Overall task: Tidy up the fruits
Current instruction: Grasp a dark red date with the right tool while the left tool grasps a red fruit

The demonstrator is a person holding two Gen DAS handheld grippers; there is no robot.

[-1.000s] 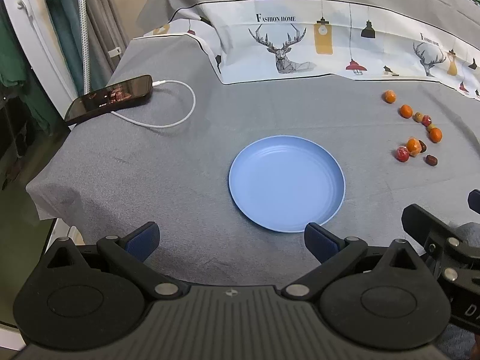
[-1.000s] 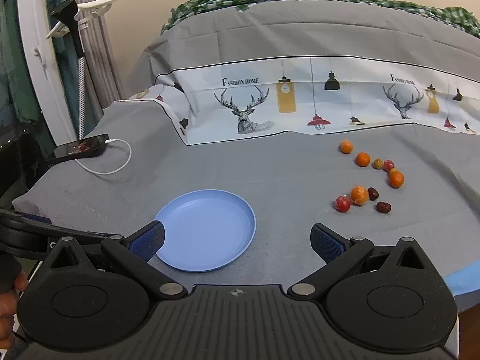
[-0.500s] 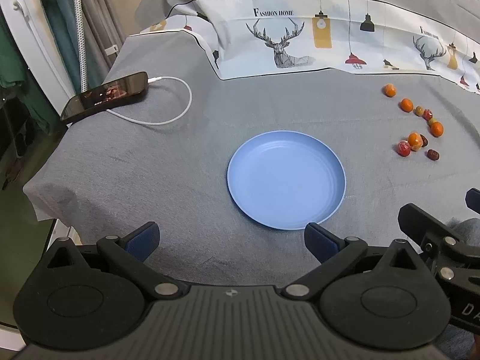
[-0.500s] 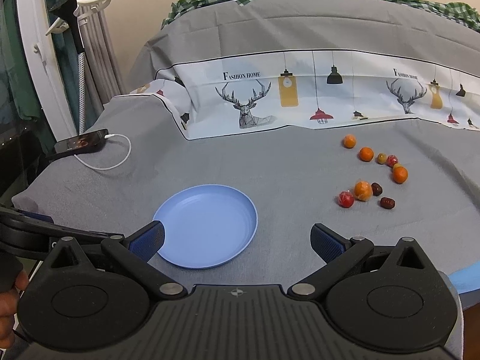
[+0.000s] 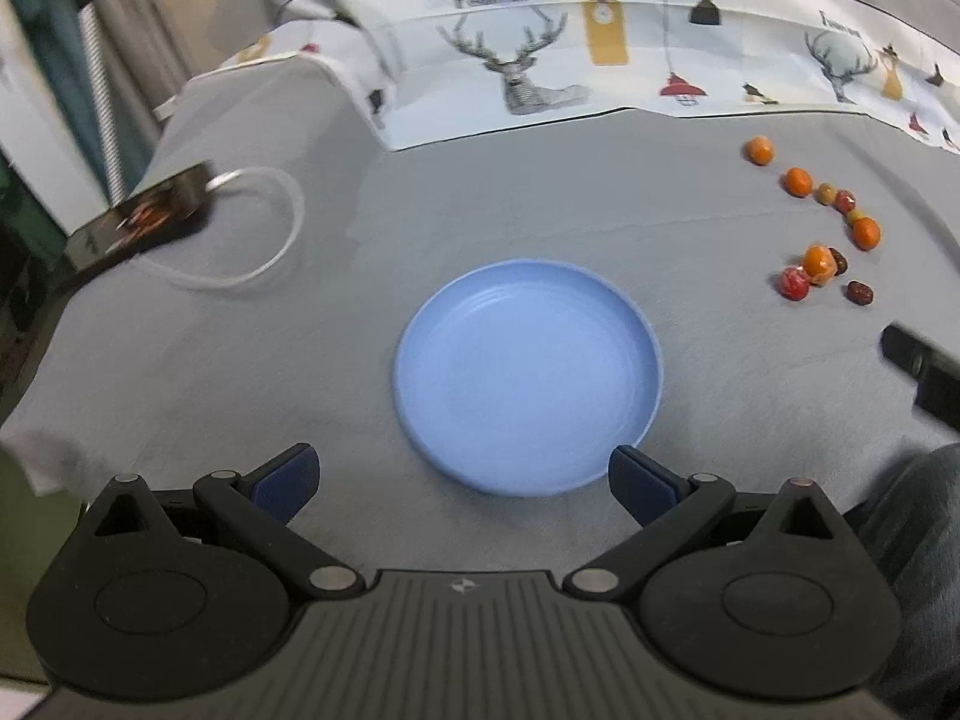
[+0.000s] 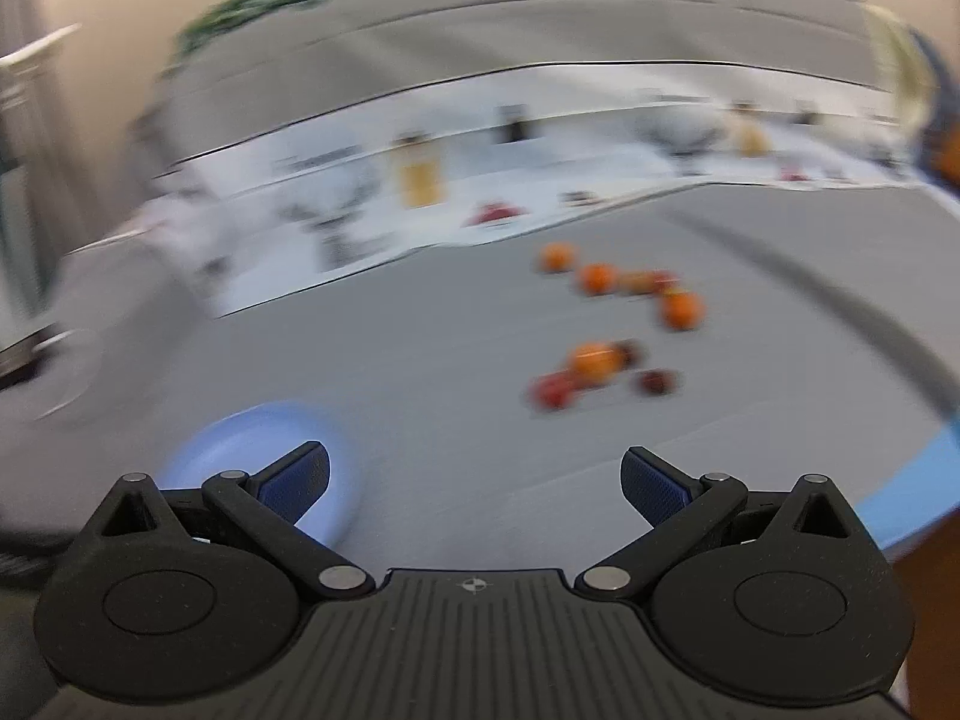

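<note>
Orange and red fruits lie scattered toward the grey cloth's right edge, well clear of my blue plate. Both the left gripper and right gripper gape empty. I judge them light, round, prone to roll; pinch across the middle.

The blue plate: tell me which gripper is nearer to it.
Left. The left gripper hangs open at the plate's near rim, one finger overlapping it. The right gripper, open too, points past it toward the fruits, plate off to its left.
</note>
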